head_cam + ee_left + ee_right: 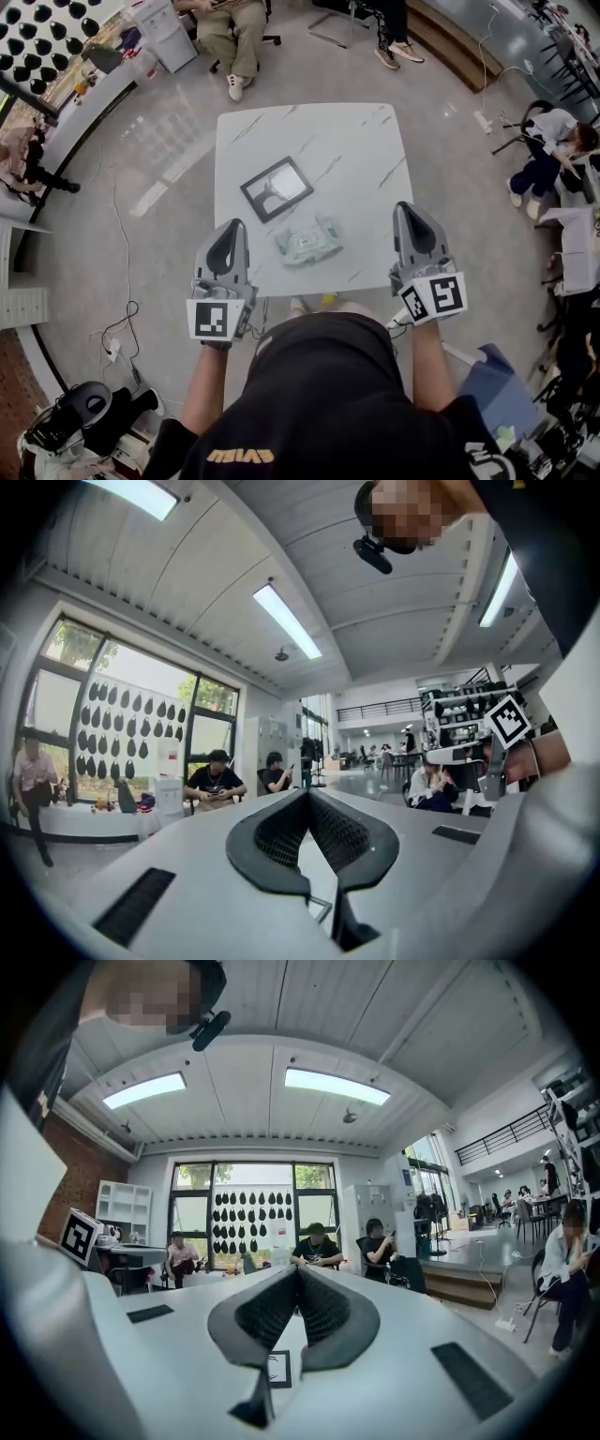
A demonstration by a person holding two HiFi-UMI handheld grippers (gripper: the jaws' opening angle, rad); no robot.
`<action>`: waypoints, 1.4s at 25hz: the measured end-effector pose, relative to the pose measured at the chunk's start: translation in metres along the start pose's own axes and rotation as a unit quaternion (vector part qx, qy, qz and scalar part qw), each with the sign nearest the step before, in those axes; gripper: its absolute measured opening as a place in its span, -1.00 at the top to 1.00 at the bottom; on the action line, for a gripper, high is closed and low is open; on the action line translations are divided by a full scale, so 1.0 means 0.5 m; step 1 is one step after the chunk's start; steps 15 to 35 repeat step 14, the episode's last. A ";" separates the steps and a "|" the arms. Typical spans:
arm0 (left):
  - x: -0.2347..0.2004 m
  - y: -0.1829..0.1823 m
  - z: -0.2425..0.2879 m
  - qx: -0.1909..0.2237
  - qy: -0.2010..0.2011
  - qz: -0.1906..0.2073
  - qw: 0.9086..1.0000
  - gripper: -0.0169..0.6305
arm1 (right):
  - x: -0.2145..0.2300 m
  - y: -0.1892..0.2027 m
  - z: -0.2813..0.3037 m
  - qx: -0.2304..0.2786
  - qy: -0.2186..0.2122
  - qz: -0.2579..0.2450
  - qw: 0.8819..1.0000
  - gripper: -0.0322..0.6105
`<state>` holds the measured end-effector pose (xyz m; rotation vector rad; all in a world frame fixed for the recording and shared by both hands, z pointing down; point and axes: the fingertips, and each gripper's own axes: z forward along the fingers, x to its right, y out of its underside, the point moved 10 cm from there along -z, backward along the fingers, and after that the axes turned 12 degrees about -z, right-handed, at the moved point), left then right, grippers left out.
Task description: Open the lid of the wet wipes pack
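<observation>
Only the head view shows the wet wipes pack (307,242): it lies lid-up near the front edge of the white worktop (356,141), just beside a black-framed panel (277,187). The left gripper (307,795) and right gripper (297,1270) are raised either side, well apart from it; their own views show jaws pressed together, holding nothing
</observation>
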<state>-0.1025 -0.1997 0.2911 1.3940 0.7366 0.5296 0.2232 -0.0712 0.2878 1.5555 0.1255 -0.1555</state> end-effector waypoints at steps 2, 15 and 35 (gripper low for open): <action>-0.001 0.002 -0.005 -0.003 -0.002 -0.005 1.000 0.89 | -0.001 0.000 -0.002 0.000 -0.002 -0.004 1.000 0.89; 0.003 0.009 -0.023 -0.016 0.002 -0.018 1.000 0.89 | -0.021 0.006 0.008 -0.003 -0.048 -0.025 0.999 0.89; 0.003 0.009 -0.023 -0.016 0.002 -0.018 1.000 0.89 | -0.021 0.006 0.008 -0.003 -0.048 -0.025 0.999 0.89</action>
